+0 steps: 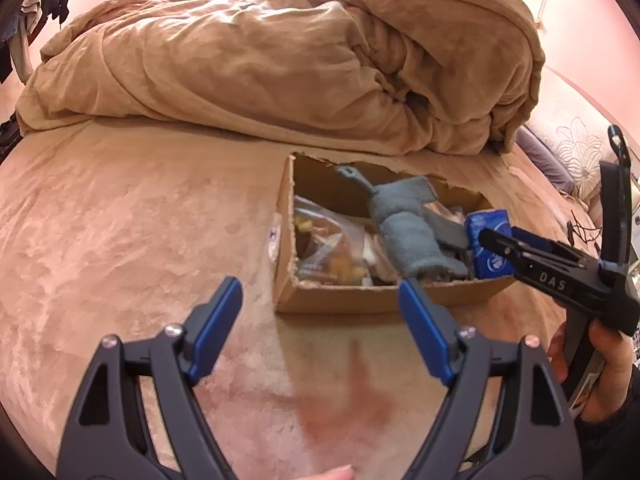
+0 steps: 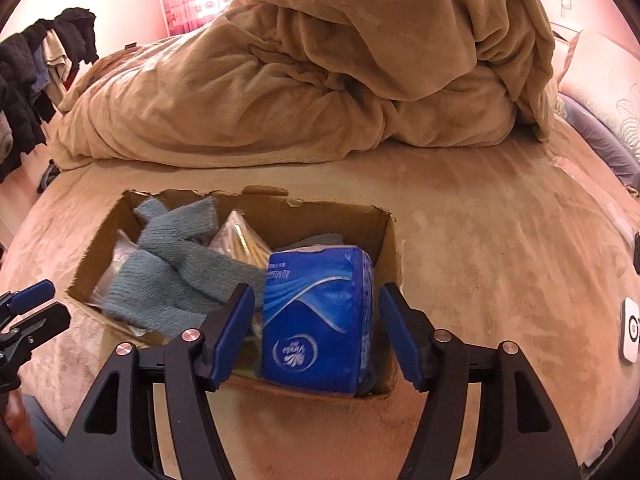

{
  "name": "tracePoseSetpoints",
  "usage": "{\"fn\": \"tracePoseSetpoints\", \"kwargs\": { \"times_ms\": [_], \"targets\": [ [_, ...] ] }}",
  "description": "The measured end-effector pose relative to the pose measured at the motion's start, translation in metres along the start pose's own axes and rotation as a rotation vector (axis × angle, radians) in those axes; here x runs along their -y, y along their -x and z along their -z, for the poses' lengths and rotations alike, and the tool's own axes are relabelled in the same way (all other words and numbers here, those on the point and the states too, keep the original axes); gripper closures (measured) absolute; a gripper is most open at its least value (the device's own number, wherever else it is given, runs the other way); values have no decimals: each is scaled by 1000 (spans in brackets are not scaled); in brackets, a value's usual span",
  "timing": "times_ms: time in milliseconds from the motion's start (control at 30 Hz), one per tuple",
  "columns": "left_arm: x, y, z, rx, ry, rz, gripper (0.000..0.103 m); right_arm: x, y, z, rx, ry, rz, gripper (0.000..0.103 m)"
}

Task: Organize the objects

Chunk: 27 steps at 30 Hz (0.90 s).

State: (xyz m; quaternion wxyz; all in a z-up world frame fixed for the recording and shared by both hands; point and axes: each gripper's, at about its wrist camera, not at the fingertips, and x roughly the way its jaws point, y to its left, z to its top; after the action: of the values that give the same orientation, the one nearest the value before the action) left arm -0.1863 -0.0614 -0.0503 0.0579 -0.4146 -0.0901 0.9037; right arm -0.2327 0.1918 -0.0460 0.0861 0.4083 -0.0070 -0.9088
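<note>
Tissue pack in the box on the bed

My right gripper stands apart around the blue tissue pack in the cardboard box; my left gripper hangs apart, empty, beside it.

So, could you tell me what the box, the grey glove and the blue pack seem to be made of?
The box looks like plain brown cardboard, matte, with torn, ragged top edges. The grey glove appears to be knitted yarn, soft and fuzzy, with visible ribbing. The blue pack seems wrapped in thin glossy printed plastic film, slightly wrinkled; likely tissues inside, though that is not visible.
</note>
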Motion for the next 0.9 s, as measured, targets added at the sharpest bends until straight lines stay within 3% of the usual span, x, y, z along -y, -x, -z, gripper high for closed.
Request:
{"fn": "tracePoseSetpoints", "kwargs": {
  "times_ms": [467, 900],
  "targets": [
    [19, 49, 15, 35, -22, -19, 21, -6, 59, 13, 57, 0, -14, 34],
    [44, 90, 49, 48, -49, -49, 21, -14, 120, 53, 78, 7, -34, 35]
  ]
}}
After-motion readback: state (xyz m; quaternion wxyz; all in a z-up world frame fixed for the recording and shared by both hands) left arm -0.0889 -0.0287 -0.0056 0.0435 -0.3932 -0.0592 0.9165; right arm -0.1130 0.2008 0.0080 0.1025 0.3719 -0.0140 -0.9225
